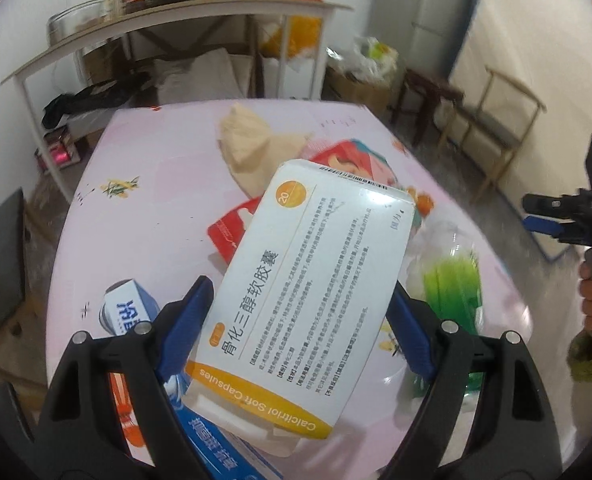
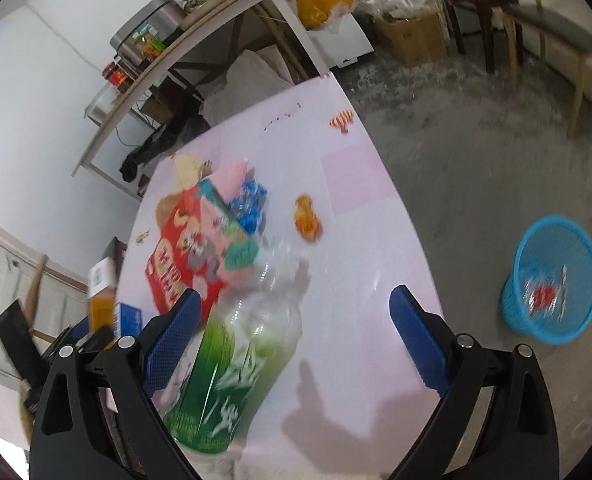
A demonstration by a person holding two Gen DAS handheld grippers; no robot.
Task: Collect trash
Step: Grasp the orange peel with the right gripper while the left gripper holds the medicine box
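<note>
Left gripper (image 1: 300,312) clamped the white medicine box (image 1: 308,296) across its width; it looked light, stiff, glossy and crushable. Right gripper (image 2: 291,336) stood open, empty, beside the plastic bottle (image 2: 231,364).

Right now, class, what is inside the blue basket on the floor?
In the blue basket lies a clear wrapper with a red patch. The picture is blurred, so whether anything else lies beneath it cannot be told.
</note>
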